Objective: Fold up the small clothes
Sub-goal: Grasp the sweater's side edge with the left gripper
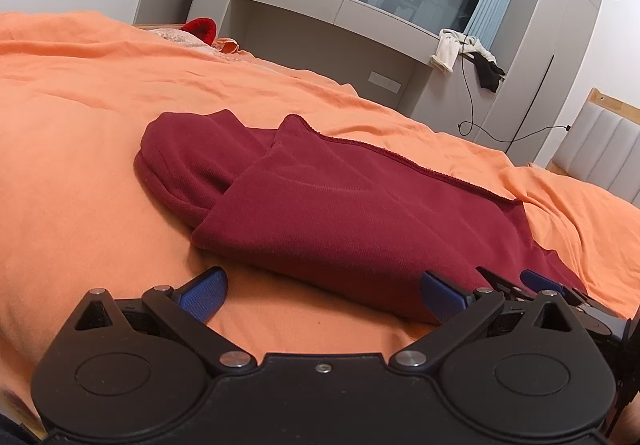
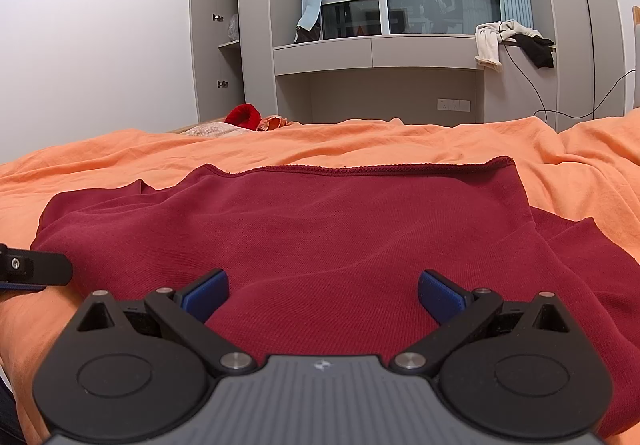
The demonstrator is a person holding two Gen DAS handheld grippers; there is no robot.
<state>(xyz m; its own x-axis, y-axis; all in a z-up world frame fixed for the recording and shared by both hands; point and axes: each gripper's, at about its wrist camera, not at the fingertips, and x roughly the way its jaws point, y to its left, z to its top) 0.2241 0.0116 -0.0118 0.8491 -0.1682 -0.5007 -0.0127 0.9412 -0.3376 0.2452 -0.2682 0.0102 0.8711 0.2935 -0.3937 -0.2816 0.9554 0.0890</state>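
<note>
A dark red garment (image 1: 340,205) lies partly folded on the orange bedspread (image 1: 80,125). A folded layer covers its middle and a rounded part sticks out at the left. My left gripper (image 1: 323,295) is open and empty, low at the garment's near left edge. Its right finger touches the cloth. My right gripper (image 2: 323,295) is open and empty, just above the garment's (image 2: 320,229) near side. The right gripper also shows at the right edge of the left wrist view (image 1: 540,281). The left gripper shows at the left edge of the right wrist view (image 2: 32,269).
The orange bedspread (image 2: 360,141) covers the whole bed. A red item (image 2: 242,115) and a pale cushion lie at the far end. Behind stand grey cabinets, a window shelf (image 2: 380,53) with hanging clothes and a cable. A padded headboard (image 1: 600,149) is at the right.
</note>
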